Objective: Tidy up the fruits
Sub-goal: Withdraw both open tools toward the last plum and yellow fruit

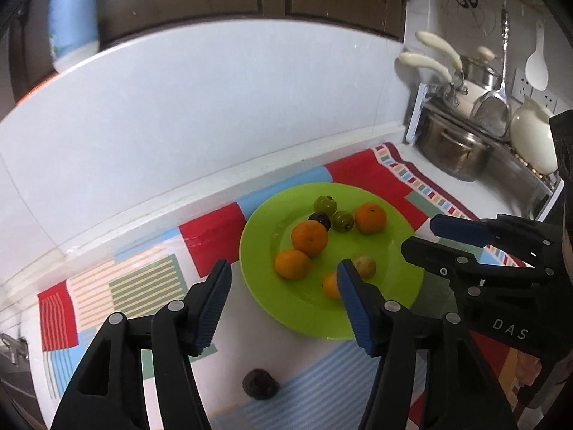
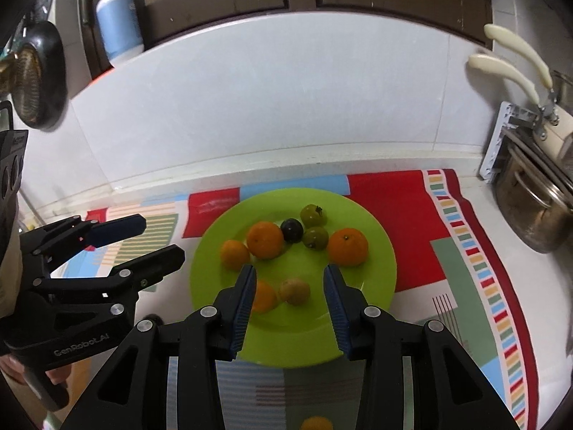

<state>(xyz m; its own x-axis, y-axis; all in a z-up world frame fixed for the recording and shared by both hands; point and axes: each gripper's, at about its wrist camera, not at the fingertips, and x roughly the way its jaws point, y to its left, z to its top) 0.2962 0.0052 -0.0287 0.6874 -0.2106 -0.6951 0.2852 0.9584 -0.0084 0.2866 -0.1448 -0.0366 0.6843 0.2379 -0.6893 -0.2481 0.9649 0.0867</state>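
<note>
Both of my grippers hang with jaws spread wide and nothing between them: left gripper over the patterned mat, right gripper above the green plate. On the plate sit four oranges, two green fruits, a dark plum and a pale fruit. One dark fruit lies on the mat near me.

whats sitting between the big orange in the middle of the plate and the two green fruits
A small dark plum sits between the big orange and the green fruits, clearest in the right wrist view.
</note>
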